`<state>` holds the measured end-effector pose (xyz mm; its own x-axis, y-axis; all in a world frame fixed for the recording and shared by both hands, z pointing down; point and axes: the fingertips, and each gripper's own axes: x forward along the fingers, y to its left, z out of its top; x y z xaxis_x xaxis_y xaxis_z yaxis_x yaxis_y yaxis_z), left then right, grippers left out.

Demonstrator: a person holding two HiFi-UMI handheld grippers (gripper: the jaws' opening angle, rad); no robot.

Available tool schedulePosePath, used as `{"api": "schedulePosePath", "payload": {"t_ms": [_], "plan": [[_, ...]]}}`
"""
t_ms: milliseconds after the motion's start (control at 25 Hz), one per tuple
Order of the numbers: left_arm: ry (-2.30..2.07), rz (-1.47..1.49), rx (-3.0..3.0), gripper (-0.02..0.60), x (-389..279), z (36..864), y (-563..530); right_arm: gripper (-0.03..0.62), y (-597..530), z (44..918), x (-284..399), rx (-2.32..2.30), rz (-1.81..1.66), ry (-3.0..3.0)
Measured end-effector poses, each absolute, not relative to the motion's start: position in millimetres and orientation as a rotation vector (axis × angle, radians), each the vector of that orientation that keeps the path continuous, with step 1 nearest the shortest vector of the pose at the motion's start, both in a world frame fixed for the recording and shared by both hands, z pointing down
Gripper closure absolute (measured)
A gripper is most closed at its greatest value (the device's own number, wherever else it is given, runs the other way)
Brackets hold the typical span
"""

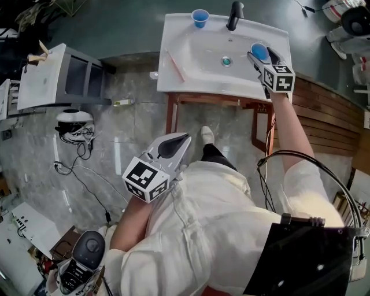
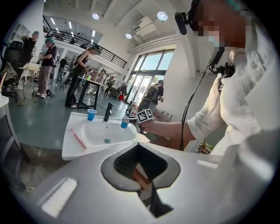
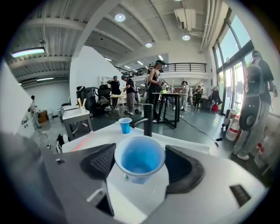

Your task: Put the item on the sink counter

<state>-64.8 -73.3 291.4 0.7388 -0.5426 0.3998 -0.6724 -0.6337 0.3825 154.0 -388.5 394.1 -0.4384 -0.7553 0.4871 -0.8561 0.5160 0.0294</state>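
My right gripper (image 1: 258,54) reaches over the right side of the white sink counter (image 1: 193,82) and is shut on a blue paper cup (image 1: 259,51). In the right gripper view the cup (image 3: 140,158) stands upright and empty between the two dark pads (image 3: 101,162), just above the white counter. A second blue cup (image 1: 200,17) stands at the sink's back left, left of the black faucet (image 1: 234,15). My left gripper (image 1: 181,141) hangs low by the person's waist, well short of the sink, shut with nothing in it (image 2: 141,168).
A thin pink stick (image 1: 175,65) lies along the sink's left rim. The basin drain (image 1: 226,60) sits in the middle. A white cabinet (image 1: 40,78) stands at the left, and cables (image 1: 75,167) trail over the marble floor. Several people stand at tables far behind.
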Motion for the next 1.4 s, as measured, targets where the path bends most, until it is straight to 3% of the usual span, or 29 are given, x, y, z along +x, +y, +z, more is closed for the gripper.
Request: {"api": "schedulePosePath", "payload": {"t_ms": [880, 1400], "plan": [[-0.762, 0.344, 2.416, 0.577, -103, 344, 163, 0.256, -99, 453, 91, 1.368, 0.454, -2.325], [-0.658, 0.368, 2.422, 0.577, -76, 392, 159, 0.256, -98, 556, 78, 1.364, 0.510, -2.302]]}}
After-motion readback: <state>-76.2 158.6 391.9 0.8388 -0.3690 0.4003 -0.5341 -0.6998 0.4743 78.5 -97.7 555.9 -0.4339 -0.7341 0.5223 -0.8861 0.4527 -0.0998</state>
